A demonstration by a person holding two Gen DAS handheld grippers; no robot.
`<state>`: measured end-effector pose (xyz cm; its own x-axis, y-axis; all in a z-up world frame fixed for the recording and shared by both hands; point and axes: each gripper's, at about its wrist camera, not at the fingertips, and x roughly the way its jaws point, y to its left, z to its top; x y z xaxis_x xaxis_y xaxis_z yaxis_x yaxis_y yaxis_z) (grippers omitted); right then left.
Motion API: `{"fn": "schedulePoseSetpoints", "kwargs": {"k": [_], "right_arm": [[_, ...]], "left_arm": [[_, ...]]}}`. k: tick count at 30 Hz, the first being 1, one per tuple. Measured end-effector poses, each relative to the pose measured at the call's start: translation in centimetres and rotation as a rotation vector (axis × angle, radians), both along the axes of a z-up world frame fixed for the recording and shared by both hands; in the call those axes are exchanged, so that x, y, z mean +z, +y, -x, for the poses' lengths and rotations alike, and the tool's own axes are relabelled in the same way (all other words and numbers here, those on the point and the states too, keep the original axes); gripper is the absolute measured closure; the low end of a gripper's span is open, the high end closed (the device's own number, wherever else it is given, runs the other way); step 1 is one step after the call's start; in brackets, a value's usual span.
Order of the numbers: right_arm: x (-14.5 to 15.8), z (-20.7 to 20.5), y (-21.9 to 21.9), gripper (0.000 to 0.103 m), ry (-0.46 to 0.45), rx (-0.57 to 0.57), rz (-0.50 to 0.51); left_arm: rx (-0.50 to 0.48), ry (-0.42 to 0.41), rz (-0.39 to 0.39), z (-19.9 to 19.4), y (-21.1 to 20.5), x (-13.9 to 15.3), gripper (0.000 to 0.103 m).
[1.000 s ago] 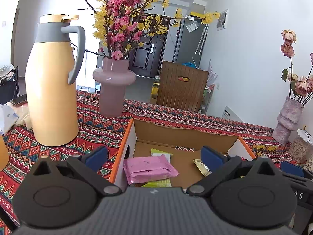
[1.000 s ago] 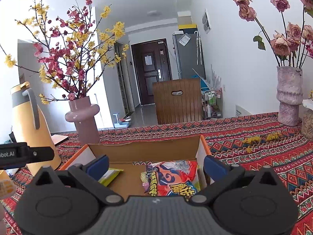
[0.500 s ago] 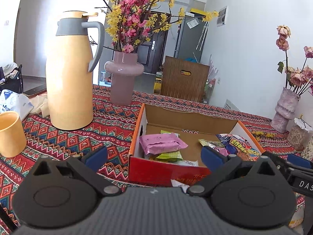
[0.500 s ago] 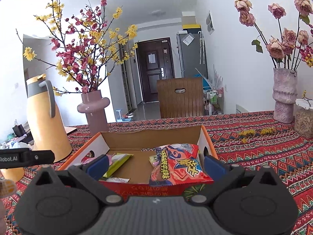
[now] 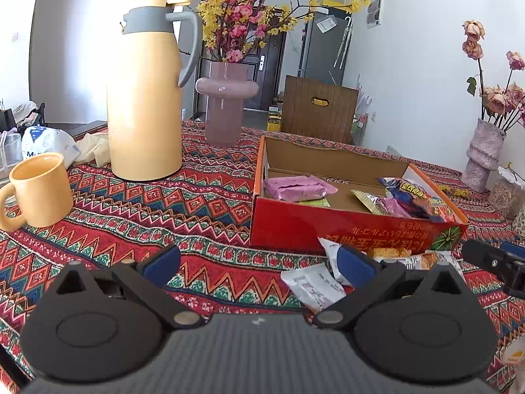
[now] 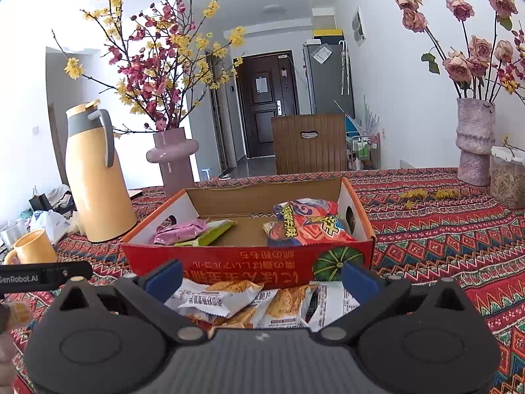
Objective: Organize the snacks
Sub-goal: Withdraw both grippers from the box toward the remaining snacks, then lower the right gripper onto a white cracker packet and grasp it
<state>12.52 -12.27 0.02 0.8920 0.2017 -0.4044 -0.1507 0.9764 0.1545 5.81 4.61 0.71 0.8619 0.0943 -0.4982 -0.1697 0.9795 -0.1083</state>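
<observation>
Blocking the bottom of each view, the dark gripper bodies hide the near edge of the bench (image 5: 203, 203) and part of the loose snack packets (image 6: 229, 298) lying on the patterned cloth. In the right wrist view those packets sit between and just beyond the right gripper (image 6: 262, 277), whose blue-padded fingers (image 6: 164, 279) are spread wide and hold nothing; the packets' lower ends are cut off by the gripper. The left gripper (image 5: 259, 262) is likewise spread and empty, with one white packet (image 5: 311, 287) lying just inside its right finger and the others half hidden behind it. Touching or just behind the packets stands the red cardboard box (image 6: 249, 262), holding a pink packet (image 5: 295, 187), a green one (image 6: 213, 231) and a large red bag (image 6: 308, 225); what lies under them cannot be made out. Farther left are a yellow mug (image 5: 39, 188), a tall yellow jug (image 5: 144, 92) and a pink vase (image 5: 226, 105) of blossom branches.
</observation>
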Motion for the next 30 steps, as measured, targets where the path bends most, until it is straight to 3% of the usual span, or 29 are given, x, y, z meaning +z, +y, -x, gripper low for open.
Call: {"fn": "schedulePoseSetpoints", "kwargs": {"k": [9, 30], "right_arm": [[-1.7, 2.2, -0.9, 0.0, 0.051, -0.014, -0.003], [-2.9, 3.0, 0.3, 0.0, 0.106, 0.038, -0.015]], "left_arm": [[-0.013, 0.025, -0.007, 1.9, 0.6, -1.6, 0.0], [-0.054, 0.031, 0.011, 2.9, 0.2, -2.0, 0.0]]}}
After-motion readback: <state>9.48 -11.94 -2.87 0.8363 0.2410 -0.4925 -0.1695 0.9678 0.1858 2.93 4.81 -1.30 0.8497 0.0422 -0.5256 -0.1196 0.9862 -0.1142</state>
